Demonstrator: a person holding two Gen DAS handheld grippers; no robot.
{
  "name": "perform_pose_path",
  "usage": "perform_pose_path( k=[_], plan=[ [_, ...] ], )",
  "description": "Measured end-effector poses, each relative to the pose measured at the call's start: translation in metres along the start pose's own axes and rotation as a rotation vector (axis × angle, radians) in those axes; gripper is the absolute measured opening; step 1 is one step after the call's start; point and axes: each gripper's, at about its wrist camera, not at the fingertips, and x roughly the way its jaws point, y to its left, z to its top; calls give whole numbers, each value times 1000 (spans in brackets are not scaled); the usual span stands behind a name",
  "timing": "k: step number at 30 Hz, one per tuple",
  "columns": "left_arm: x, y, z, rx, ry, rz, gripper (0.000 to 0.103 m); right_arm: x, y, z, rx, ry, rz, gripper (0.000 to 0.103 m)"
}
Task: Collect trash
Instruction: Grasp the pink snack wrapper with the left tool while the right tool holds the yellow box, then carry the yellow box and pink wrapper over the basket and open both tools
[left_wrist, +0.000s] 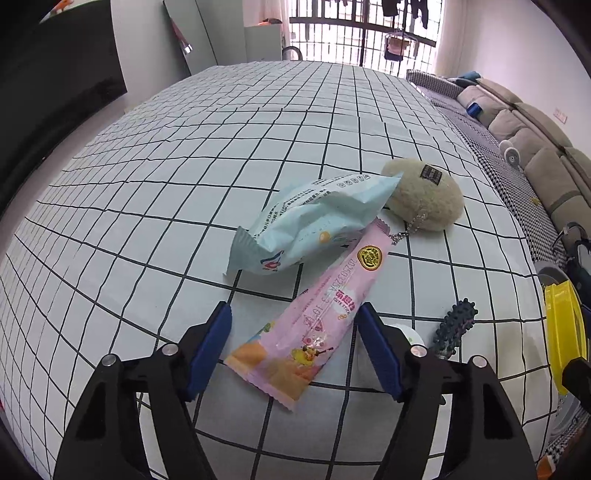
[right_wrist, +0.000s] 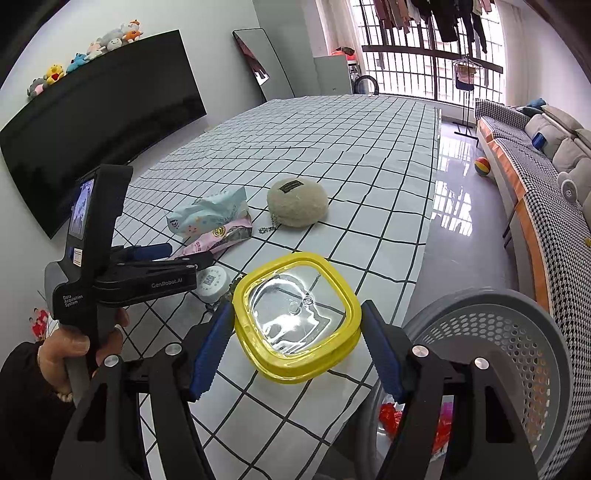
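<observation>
Left gripper (left_wrist: 293, 354) sits low over the grid-cloth table (left_wrist: 184, 147), jaws wide apart and straddling the near end of the pink wrapper (left_wrist: 314, 325); blue pads flank it on both sides, no contact that I can see, so nothing is held yet. Pink wrapper lies flat, far end tucked under the crumpled light-blue wrapper (left_wrist: 310, 225), which touches the beige plush keychain (left_wrist: 424, 192). Right gripper (right_wrist: 297, 347) has its jaws around the yellow-rimmed clear container (right_wrist: 297, 314); pads look pressed to both sides of the rim, so I read it as gripped, though contact on the right pad is hard to confirm. Container hangs at the table edge, next to the grey perforated basket (right_wrist: 517, 332) on the floor side, which already has red scraps in the bottom. Step in hand, as I judge it: left is lining up a pick on the pink wrapper while right is about to bin the container. Next move for left: close squarely across the wrapper's width and lift clear without dragging the blue one; film is thin and slippery, may slide out. Small white round lid (right_wrist: 212, 282) and dark knobbly item (left_wrist: 454, 328) sit close by, unclear whether either is trash.
</observation>
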Motion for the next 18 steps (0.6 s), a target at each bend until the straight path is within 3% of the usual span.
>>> perform_pose_path(
  k=[6,18],
  plan=[
    [-2,-7,-2,18,9,-34,26,-1,-1,-1,2,-1,1,67],
    [-45,-10,-16,-1,-60,-30,25,-5,-7,-2,12,-11,-4,67]
  ],
)
